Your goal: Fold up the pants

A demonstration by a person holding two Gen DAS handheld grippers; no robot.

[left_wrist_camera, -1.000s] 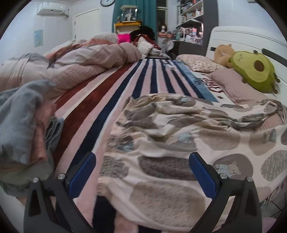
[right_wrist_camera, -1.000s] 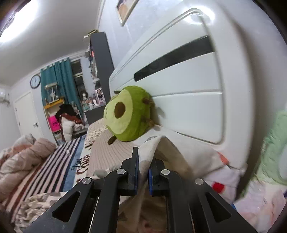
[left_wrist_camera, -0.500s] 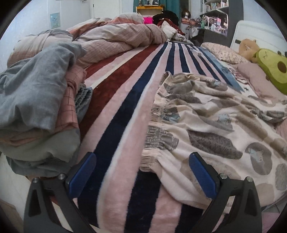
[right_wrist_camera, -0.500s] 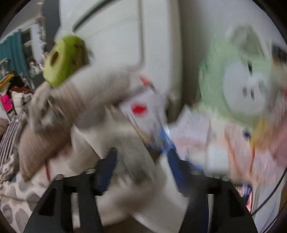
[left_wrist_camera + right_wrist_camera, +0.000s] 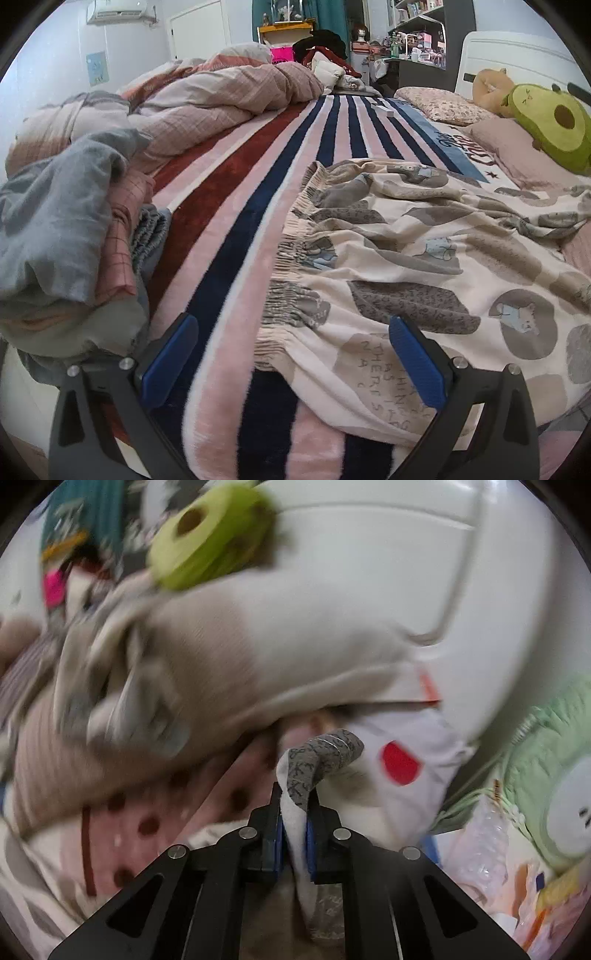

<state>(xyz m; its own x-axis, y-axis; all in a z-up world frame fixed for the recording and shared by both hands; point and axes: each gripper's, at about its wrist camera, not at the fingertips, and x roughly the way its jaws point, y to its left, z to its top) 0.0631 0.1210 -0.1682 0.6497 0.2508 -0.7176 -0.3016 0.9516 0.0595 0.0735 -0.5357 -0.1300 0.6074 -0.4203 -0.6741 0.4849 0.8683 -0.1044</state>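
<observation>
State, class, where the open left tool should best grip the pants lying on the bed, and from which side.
Probably the gathered waistband, from the striped blanket's side: that thick edge faces the left tool and lies exposed.

pants (image 5: 424,258) on blanket (image 5: 236,206), right of frame; clothes pile (image 5: 62,240) left; duvet (image 5: 207,99) upper left; avocado plush (image 5: 550,125) upper right.

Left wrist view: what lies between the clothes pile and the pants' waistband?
Only bare striped blanket separates the clothes pile from the pants, seen in the left wrist view.
</observation>
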